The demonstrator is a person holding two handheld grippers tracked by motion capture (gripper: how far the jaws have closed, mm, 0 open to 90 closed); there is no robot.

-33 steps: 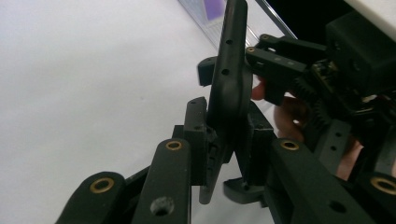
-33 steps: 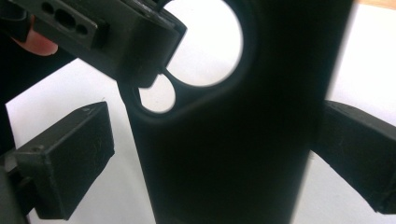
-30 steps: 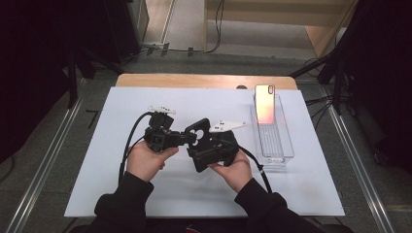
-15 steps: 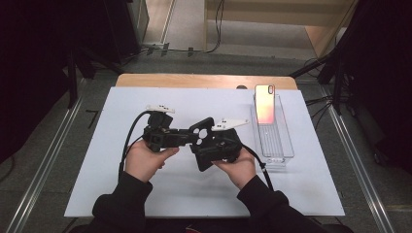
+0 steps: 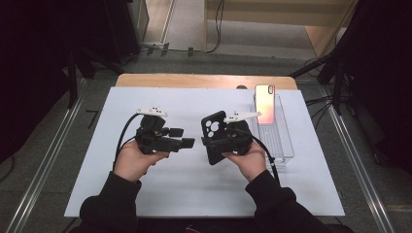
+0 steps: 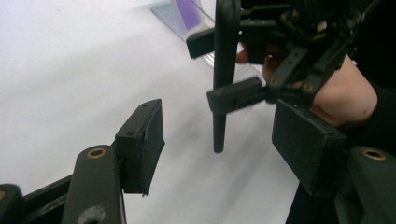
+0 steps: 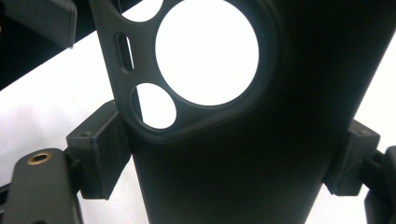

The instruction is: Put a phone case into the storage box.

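Observation:
A black phone case (image 5: 214,137) with round camera cut-outs stands upright above the white mat, and my right gripper (image 5: 224,141) is shut on it. In the right gripper view the case (image 7: 261,154) sits between both pads (image 7: 100,149), whose jaws have just been closing. My left gripper (image 5: 190,142) points right at the case with a small gap left. Its jaws have just been opening and hold nothing. In the left gripper view the case (image 6: 223,74) shows edge-on beyond the pads (image 6: 142,144). A phone (image 5: 265,103) lies in the clear tray (image 5: 279,145).
The white mat (image 5: 194,194) covers most of the table, with a wooden strip (image 5: 194,80) at its far edge. The clear tray lies along the mat's right side. Metal rails (image 5: 43,165) run along the floor on both sides.
The left gripper's jaws opened and let go of the case. The right gripper moved right with the case, so the two grippers now stand apart.

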